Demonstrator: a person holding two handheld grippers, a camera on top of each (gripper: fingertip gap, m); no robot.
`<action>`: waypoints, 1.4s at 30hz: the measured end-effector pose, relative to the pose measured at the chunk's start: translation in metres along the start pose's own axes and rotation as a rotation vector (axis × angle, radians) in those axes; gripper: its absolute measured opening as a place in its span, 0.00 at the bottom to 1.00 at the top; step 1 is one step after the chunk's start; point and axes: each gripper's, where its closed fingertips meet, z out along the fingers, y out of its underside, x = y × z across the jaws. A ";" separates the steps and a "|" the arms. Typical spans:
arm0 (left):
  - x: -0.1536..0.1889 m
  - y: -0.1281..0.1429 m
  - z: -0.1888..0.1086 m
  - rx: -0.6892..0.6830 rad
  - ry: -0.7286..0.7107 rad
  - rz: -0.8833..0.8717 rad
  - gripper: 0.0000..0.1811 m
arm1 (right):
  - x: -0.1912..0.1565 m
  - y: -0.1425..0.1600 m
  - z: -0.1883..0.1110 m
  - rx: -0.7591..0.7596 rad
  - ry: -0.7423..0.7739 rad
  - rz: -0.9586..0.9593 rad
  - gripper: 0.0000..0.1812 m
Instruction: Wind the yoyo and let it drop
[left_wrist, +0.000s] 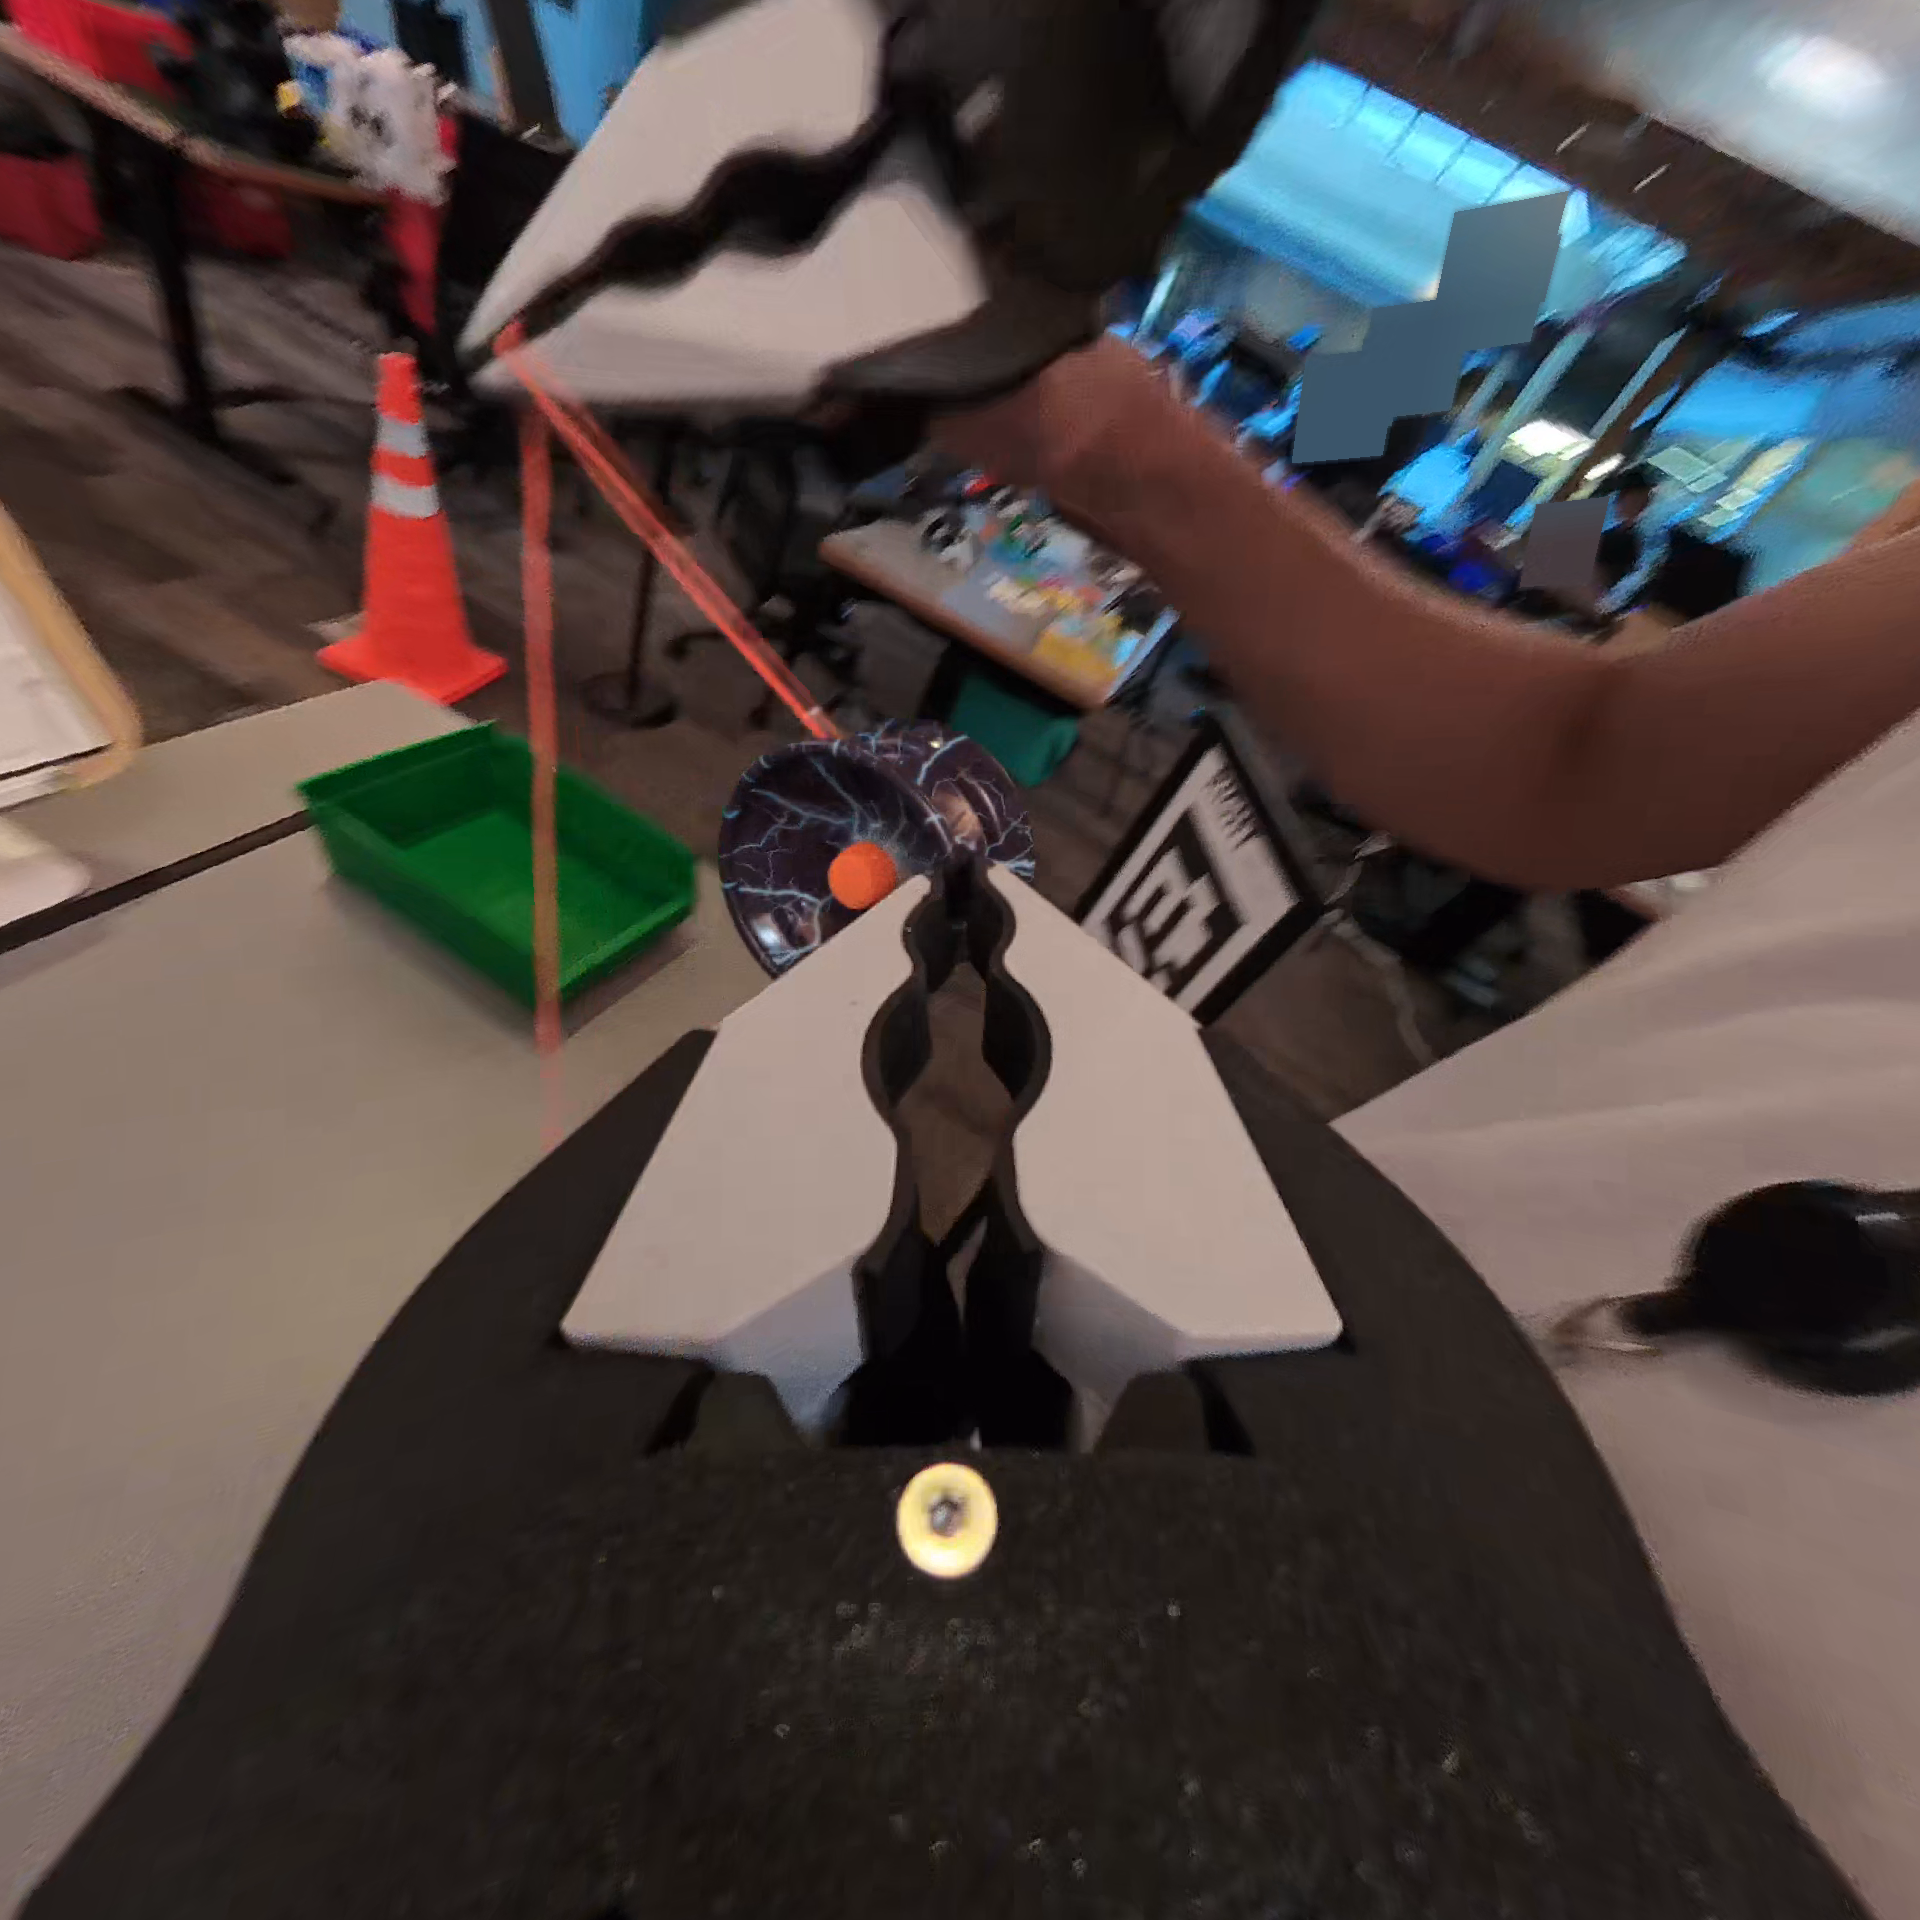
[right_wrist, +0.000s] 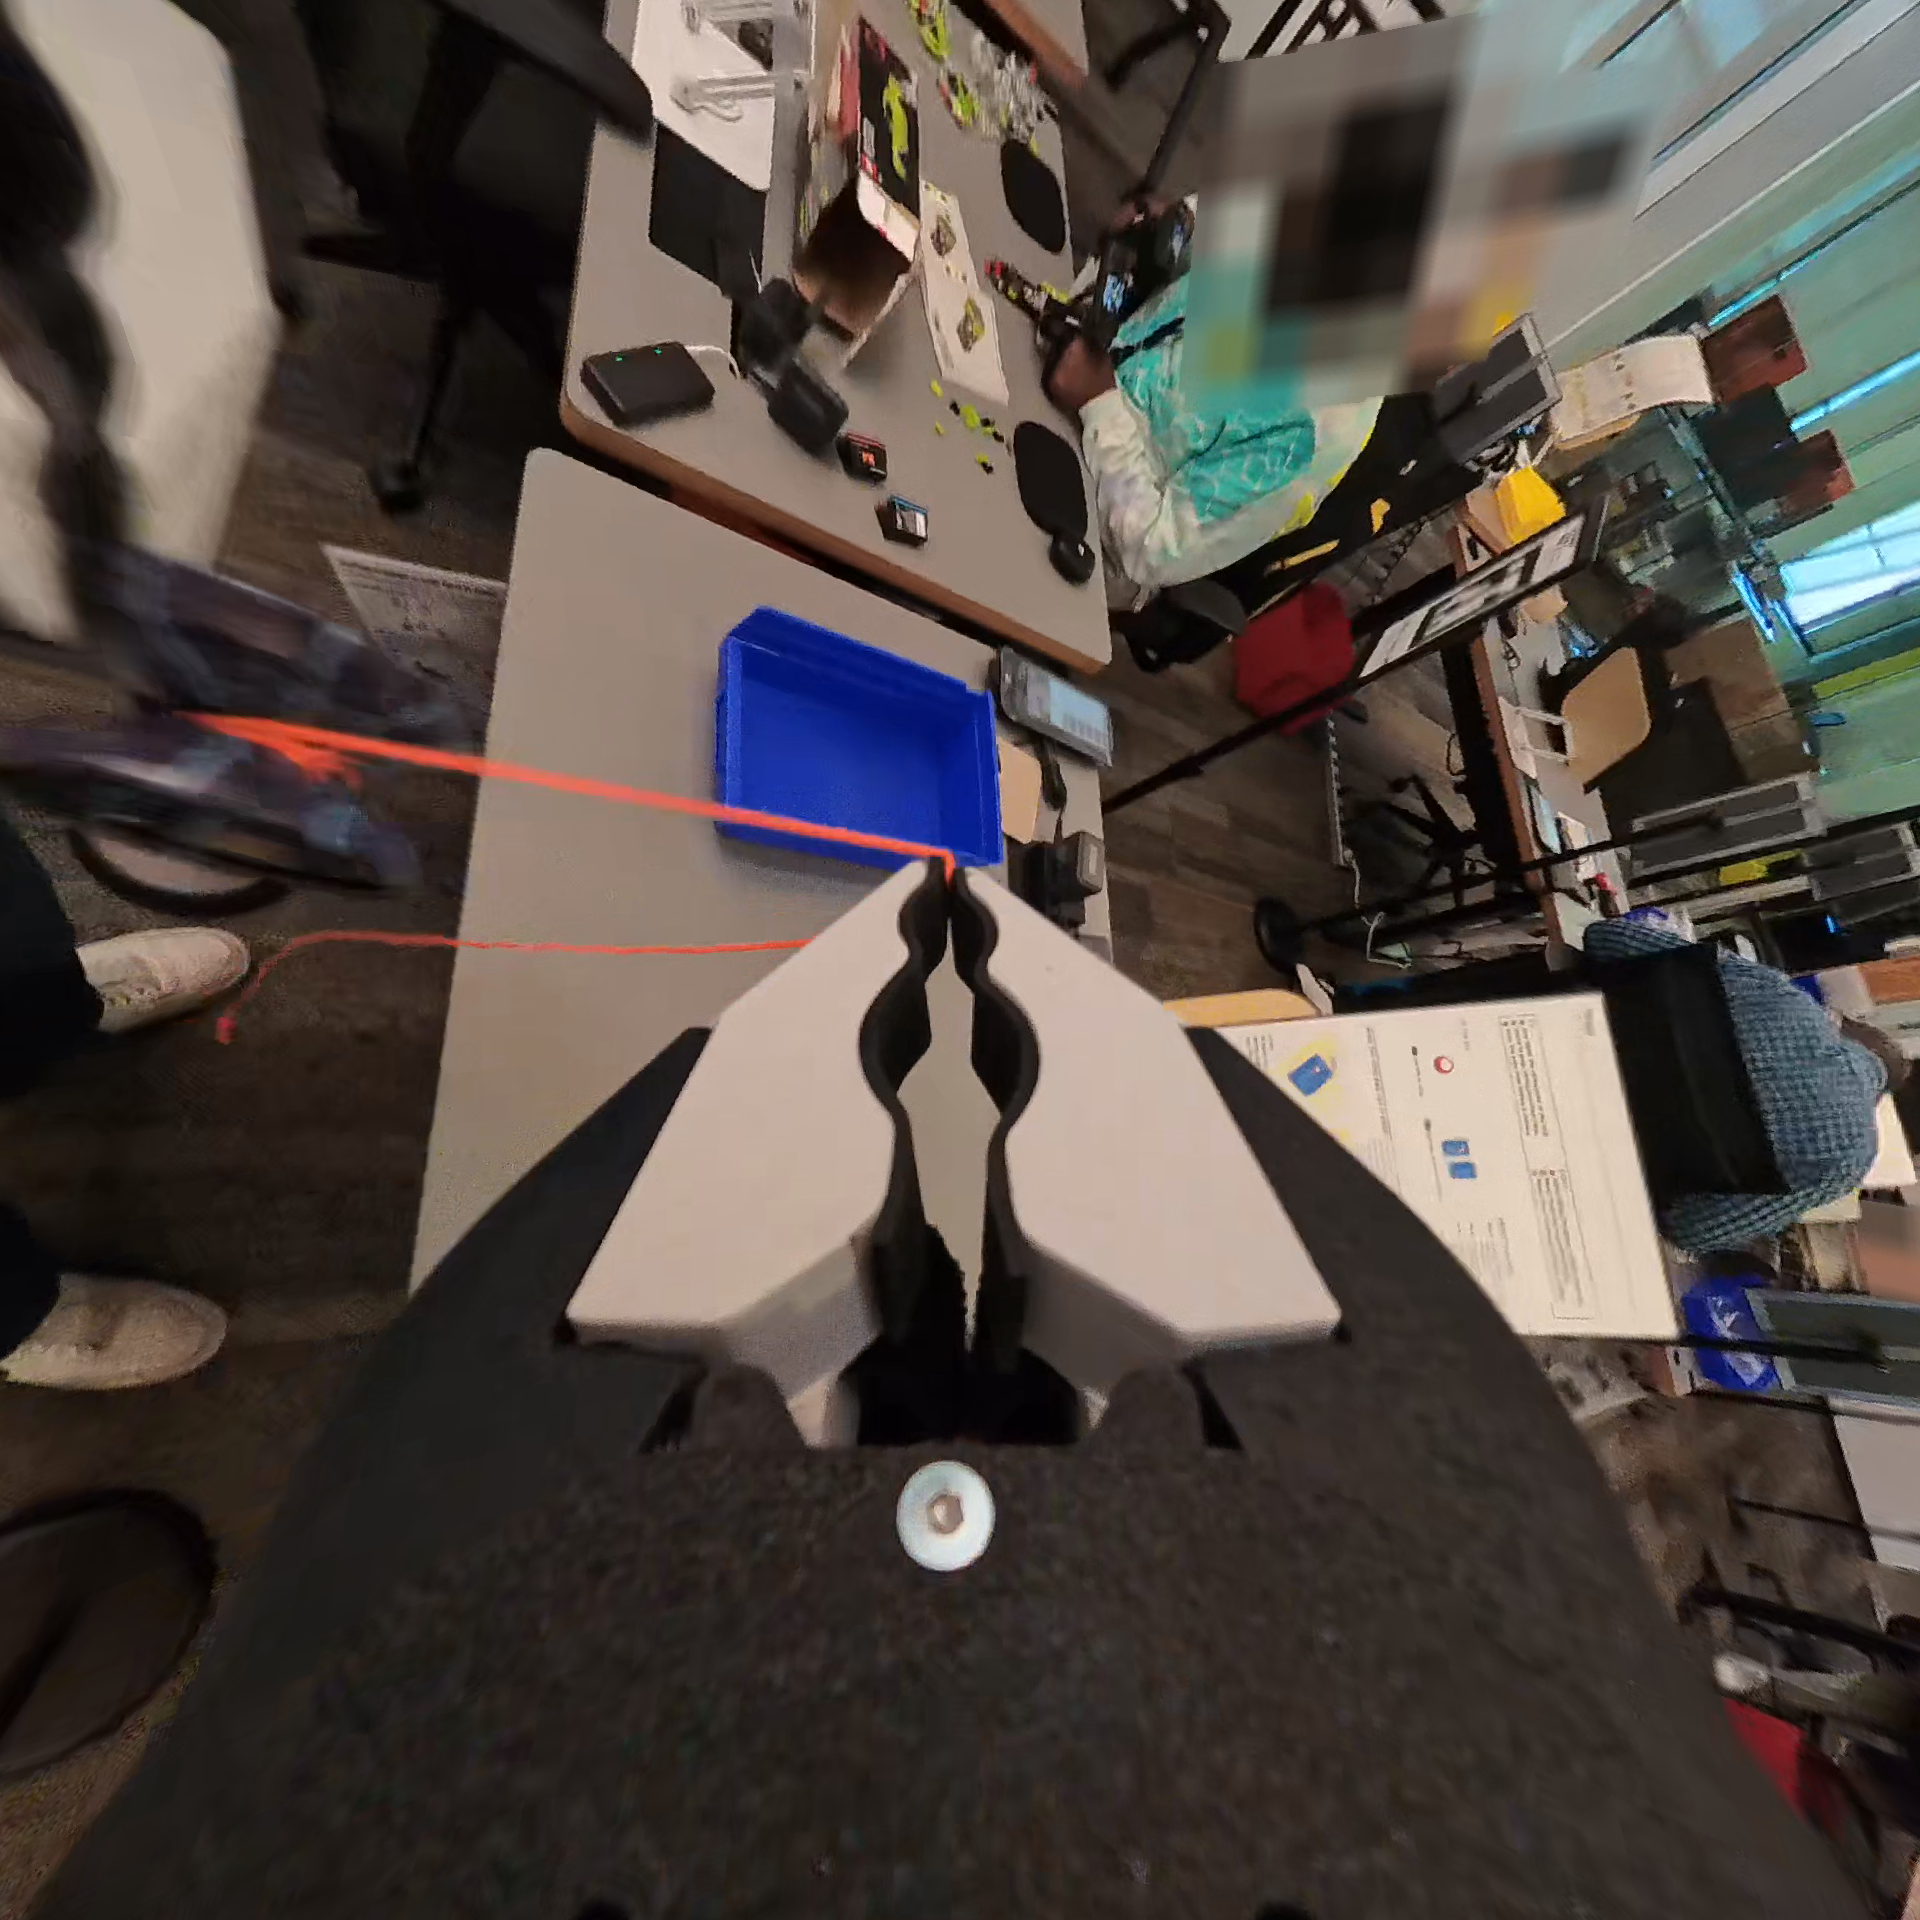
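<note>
While left tool (left_wrist: 956, 883) clamps one yoyo (left_wrist: 873, 842), right tool (right_wrist: 948, 871) pinches one orange string (right_wrist: 623, 795); two bins.

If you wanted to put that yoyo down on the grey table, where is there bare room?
Bare grey tabletop runs from the blue bin back toward the right gripper. In the left wrist view, open surface lies in front of the green bin. The neighbouring table is crowded with small devices, a box and papers. The taut orange string crosses the free stretch.
</note>
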 end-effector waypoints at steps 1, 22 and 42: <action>0.011 -0.009 -0.001 0.034 0.040 -0.017 0.00 | 0.001 0.008 0.006 -0.007 0.000 0.019 0.00; -0.112 -0.039 -0.028 0.100 -0.404 0.110 0.00 | -0.162 -0.054 0.059 0.479 -0.248 0.728 0.00; -0.011 0.024 -0.006 -0.082 -0.040 0.097 0.00 | -0.013 -0.003 -0.005 -0.016 0.023 0.019 0.00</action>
